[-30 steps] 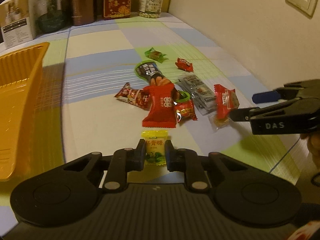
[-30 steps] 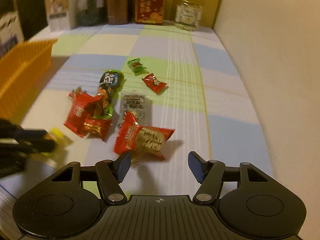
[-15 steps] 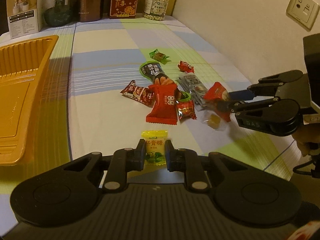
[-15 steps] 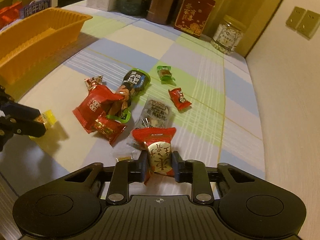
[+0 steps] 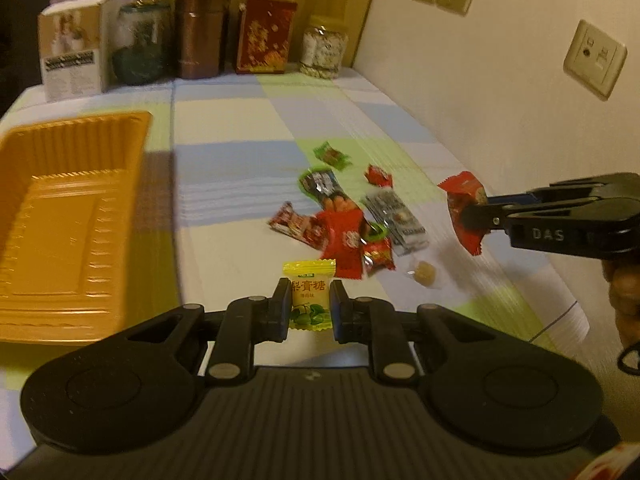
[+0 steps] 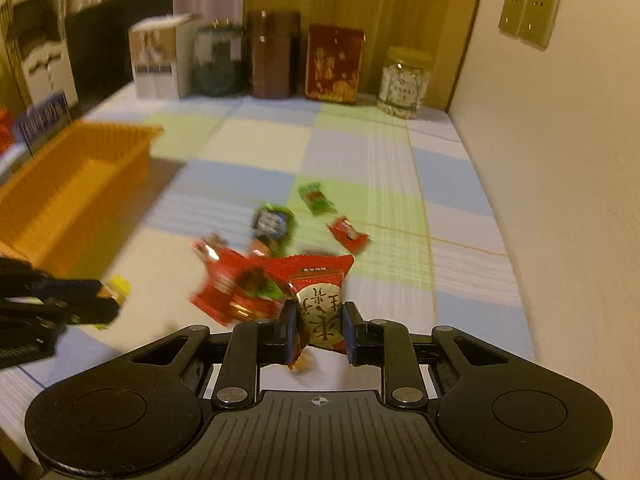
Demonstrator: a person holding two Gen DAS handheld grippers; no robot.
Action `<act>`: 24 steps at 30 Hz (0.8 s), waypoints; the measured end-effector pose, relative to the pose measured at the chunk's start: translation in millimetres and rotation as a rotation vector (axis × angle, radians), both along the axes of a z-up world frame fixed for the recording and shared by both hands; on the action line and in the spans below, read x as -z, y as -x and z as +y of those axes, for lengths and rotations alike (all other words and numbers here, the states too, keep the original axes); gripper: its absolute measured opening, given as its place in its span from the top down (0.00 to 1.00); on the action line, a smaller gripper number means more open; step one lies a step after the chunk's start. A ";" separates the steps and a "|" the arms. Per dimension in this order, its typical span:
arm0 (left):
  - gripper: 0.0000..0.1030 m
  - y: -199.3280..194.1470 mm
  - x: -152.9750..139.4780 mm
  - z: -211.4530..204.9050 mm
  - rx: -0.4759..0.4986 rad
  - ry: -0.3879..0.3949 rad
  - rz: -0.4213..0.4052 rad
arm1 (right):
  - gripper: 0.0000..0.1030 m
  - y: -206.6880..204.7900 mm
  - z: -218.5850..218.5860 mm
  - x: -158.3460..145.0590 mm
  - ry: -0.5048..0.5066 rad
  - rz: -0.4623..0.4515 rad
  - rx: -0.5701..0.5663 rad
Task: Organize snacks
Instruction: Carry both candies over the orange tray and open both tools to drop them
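My left gripper [image 5: 307,306] is shut on a yellow candy packet [image 5: 309,294] and holds it above the table; both show at the left of the right wrist view, gripper [image 6: 106,302] and packet [image 6: 119,285]. My right gripper [image 6: 319,326] is shut on a red snack packet [image 6: 320,300] and holds it in the air; the left wrist view shows it [image 5: 466,210] at the right. A pile of red, green and clear snack packets [image 5: 344,224] lies on the checked tablecloth. An orange tray [image 5: 60,216] stands at the left.
Boxes, tins and jars [image 5: 192,32] line the back of the table. A wall [image 5: 500,92] with sockets runs along the right side. A small unwrapped sweet [image 5: 424,271] lies near the pile. A paper bag [image 6: 36,52] stands beyond the tray.
My right gripper closed on the red packet and lifted it off the table. Both grippers have risen, and the left one has turned so more of the tray shows.
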State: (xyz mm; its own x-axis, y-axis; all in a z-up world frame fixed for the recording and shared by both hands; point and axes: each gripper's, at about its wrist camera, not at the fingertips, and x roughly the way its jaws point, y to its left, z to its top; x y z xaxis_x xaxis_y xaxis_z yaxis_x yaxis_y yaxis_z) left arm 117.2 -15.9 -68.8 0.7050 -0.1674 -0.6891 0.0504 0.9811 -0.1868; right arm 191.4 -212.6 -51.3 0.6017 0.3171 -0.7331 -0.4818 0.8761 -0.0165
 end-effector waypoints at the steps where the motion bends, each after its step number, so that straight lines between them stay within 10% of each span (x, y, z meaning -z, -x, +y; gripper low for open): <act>1: 0.83 2.5 -4.6 4.3 -0.009 -0.003 -0.006 | 0.77 4.0 3.6 -5.1 -0.017 -0.001 -0.001; 24: 0.83 49.8 -57.7 178.1 -0.260 -0.117 -0.050 | 0.77 39.6 197.7 -33.3 -0.254 0.135 -0.137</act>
